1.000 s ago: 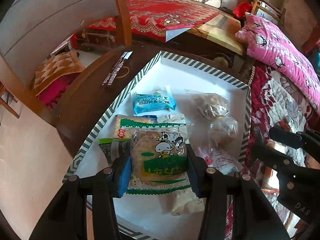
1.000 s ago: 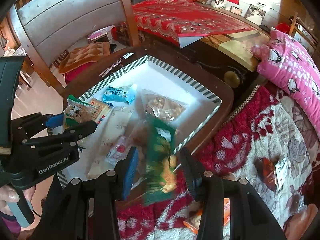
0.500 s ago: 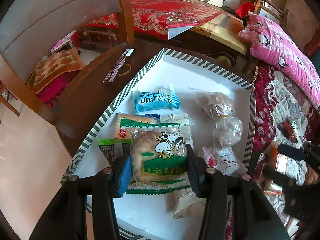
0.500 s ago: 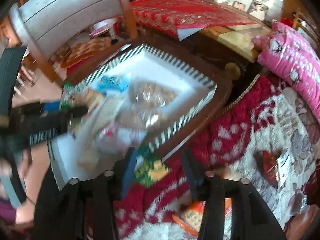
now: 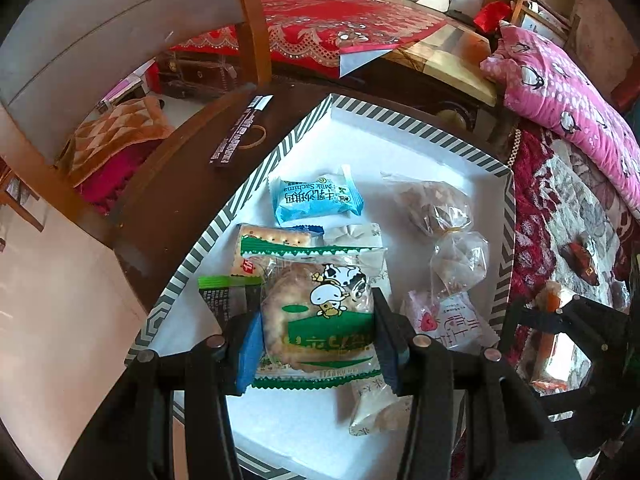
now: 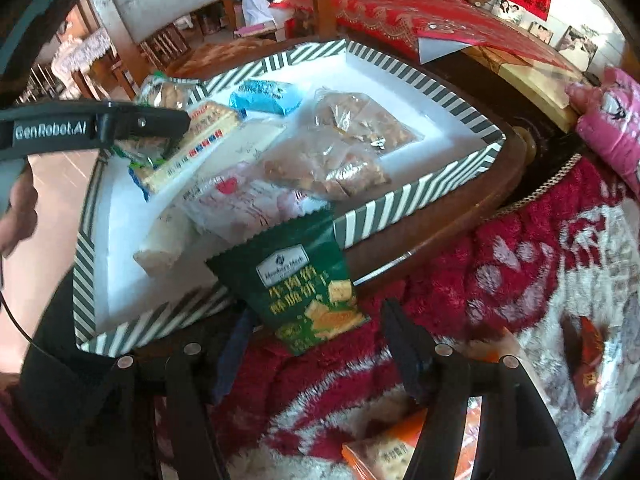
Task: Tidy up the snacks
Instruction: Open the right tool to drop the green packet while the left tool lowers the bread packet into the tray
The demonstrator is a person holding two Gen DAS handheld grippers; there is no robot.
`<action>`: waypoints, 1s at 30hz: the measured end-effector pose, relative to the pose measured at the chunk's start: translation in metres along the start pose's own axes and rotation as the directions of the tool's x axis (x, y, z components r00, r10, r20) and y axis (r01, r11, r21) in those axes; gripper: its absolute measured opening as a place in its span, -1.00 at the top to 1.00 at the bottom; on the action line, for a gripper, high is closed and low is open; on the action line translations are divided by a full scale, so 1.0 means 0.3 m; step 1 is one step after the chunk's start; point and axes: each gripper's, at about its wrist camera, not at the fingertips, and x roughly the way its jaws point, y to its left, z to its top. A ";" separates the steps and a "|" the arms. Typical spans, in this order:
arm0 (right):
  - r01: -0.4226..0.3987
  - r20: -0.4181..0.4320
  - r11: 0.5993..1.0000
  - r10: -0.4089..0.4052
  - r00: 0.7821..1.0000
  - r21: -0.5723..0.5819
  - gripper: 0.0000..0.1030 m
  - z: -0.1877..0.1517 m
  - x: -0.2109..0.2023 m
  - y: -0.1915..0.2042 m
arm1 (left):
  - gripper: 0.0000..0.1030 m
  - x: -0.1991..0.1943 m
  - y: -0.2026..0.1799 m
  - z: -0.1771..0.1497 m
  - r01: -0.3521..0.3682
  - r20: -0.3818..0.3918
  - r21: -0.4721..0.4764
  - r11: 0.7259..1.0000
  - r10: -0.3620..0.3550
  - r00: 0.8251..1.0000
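A white box with a striped rim point(image 5: 420, 128) holds several snack packs. My left gripper point(image 5: 318, 344) is shut on a clear cookie pack with a cow picture point(image 5: 320, 312), above the box's near end. In the right wrist view my right gripper point(image 6: 316, 352) is open, over the red blanket beside the box point(image 6: 400, 208). A green cracker pack point(image 6: 304, 284) leans against the box's outer wall between the fingers, untouched by either pad. The left gripper point(image 6: 160, 128) shows there with the cookie pack.
In the box lie a blue pack point(image 5: 316, 200), clear nut bags point(image 5: 436, 208), a pink-white pack point(image 5: 444, 320) and a cracker pack point(image 5: 272, 240). An orange pack point(image 6: 384, 452) and a red snack point(image 6: 588, 360) lie on the blanket. A dark strip point(image 5: 240, 132) lies on the wooden table.
My right gripper opened and let go of the green cracker pack, which dropped beside the box on the blanket. The right gripper swung low toward the blanket. The left gripper kept its hold.
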 end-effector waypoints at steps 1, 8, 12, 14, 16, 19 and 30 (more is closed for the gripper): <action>-0.006 0.003 1.000 0.006 1.000 0.000 -0.33 0.002 0.001 -0.002 | 0.08 0.001 -0.001 0.000 -0.003 -0.001 0.001 1.000 0.003 1.000; -0.034 -0.013 0.999 0.034 0.999 0.013 0.11 0.006 0.030 -0.010 | 0.08 0.001 -0.005 0.001 -0.003 0.000 0.002 1.000 0.003 1.000; -0.033 0.009 0.999 0.033 0.999 0.043 0.80 -0.013 -0.003 -0.027 | 0.08 0.002 -0.016 -0.006 -0.002 0.000 0.008 1.000 0.002 1.000; -0.037 -0.001 0.996 0.038 0.999 0.084 0.80 -0.026 -0.010 -0.045 | 0.08 0.001 -0.018 -0.008 0.001 -0.001 0.008 1.000 -0.001 1.000; -0.037 0.000 0.995 0.037 0.999 0.092 0.80 -0.037 -0.012 -0.046 | 0.08 -0.001 -0.018 -0.009 0.000 0.000 0.009 1.000 0.000 1.000; -0.023 0.005 0.994 0.022 1.000 0.105 0.80 -0.041 -0.029 -0.042 | 0.08 -0.005 -0.017 -0.010 0.004 0.001 0.007 1.000 -0.005 1.000; -0.058 0.105 0.995 0.049 0.993 0.086 0.80 0.117 -0.178 0.017 | 0.08 -0.031 -0.023 -0.005 -0.011 0.026 0.016 1.000 0.010 1.000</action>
